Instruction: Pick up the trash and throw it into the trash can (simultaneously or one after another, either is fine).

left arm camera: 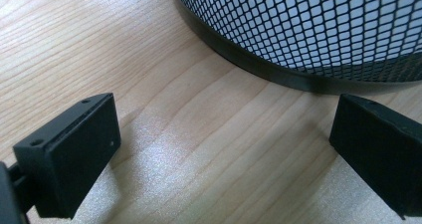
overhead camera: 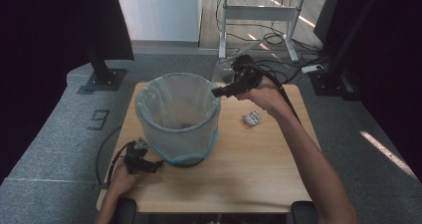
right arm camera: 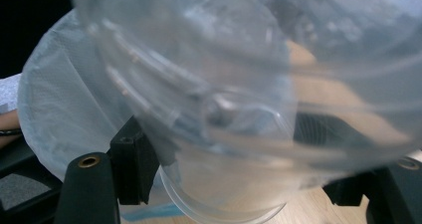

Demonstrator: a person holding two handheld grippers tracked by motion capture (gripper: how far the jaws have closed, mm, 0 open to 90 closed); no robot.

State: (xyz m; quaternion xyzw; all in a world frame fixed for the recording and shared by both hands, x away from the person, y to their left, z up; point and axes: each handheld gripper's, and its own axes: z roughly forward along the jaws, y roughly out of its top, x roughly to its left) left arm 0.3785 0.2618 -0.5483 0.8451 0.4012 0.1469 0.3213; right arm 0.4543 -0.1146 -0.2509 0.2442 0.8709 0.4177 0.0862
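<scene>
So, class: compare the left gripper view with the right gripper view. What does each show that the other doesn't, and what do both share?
Left gripper view alone: the bin's black mesh wall and base ring, standing on the wooden table, with the left gripper open and holding nothing.

Right gripper view alone: a clear plastic cup between the right gripper's jaws, and the pale bin liner behind it.

Shared: the lined bin and the wooden tabletop.

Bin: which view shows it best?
High view. The whole lined bin stands on the table, rim and bag visible. Left gripper view catches just its black mesh wall and base band. Right gripper view shows some of the liner behind a clear cup.
</scene>
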